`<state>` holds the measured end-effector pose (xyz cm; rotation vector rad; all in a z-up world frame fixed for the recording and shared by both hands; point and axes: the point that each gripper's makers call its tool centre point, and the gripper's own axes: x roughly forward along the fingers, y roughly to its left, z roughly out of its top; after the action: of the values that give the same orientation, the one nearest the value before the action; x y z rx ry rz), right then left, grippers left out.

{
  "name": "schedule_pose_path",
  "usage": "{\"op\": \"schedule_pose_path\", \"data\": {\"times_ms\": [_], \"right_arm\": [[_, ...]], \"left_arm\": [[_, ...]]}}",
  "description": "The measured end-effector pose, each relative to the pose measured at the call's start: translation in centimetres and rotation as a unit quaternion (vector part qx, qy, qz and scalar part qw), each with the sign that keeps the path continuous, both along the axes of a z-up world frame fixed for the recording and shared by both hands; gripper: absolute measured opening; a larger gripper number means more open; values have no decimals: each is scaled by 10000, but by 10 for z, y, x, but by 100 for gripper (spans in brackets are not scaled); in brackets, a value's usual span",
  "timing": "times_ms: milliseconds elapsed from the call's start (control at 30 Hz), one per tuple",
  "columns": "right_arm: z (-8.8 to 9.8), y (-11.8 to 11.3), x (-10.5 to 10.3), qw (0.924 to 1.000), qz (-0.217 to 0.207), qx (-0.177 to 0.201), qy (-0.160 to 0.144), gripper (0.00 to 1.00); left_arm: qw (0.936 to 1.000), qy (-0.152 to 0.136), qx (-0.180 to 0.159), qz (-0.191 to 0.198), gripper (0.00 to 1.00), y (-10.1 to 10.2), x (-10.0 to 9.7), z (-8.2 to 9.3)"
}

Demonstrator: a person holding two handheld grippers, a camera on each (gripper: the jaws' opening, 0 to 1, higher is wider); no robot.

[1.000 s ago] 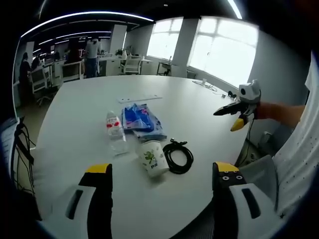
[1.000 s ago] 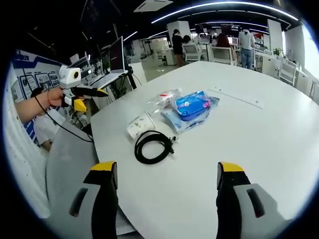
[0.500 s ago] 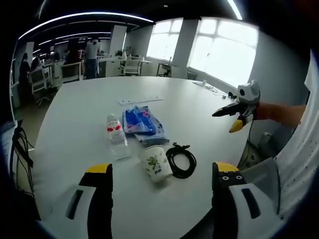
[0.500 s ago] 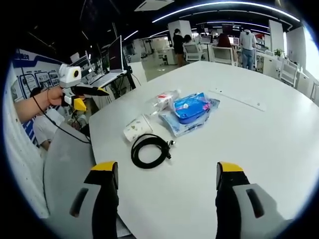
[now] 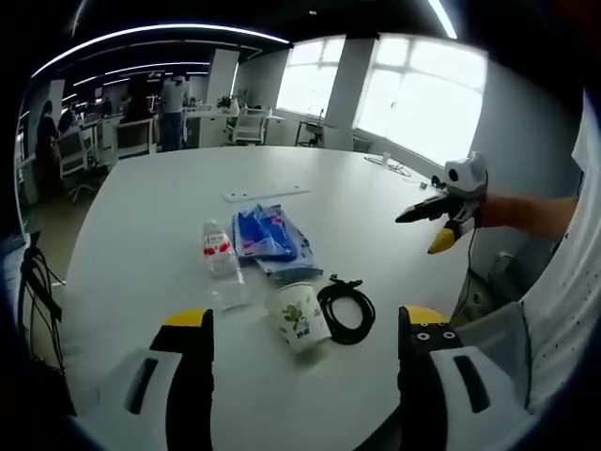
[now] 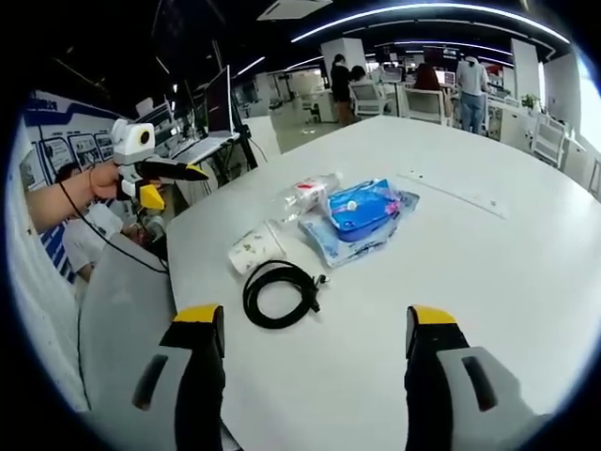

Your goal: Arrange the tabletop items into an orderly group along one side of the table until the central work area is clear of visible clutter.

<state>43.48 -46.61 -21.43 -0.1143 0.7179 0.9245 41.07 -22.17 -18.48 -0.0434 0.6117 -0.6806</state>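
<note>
While both pairs of jaws stand spread wide with nothing between them, the left gripper and the right gripper hang above the near edge of the white counter, touching none of the items.

In the left gripper view, a paper cup with a green print lies on its side just ahead of the jaws. A coiled black cable lies just beside it on the right. A clear water bottle with a red label lies on its side to the cup's left. A blue plastic packet lies beyond the cup, close beside the bottle. A flat white strip lies farther out, apart from the cluster. The right gripper shows at this view's right edge, held in a hand off the counter's edge; from here I cannot tell how its jaws stand.

In the right gripper view, the cable lies nearest the jaws, then the cup, the bottle and the packet; the strip lies beyond. The left gripper shows at this view's left, off the counter's edge.

All items sit toward the counter's middle. Office desks and standing people occupy the background.
</note>
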Motion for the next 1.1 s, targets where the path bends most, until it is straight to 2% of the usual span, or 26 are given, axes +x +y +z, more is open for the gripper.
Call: {"op": "schedule_pose_path", "data": {"times_ms": [1100], "right_arm": [[-8,17,46,9998,218,31,-6,75]], "left_arm": [[9999,52,-41,-113,82,-10,31,-7]]}}
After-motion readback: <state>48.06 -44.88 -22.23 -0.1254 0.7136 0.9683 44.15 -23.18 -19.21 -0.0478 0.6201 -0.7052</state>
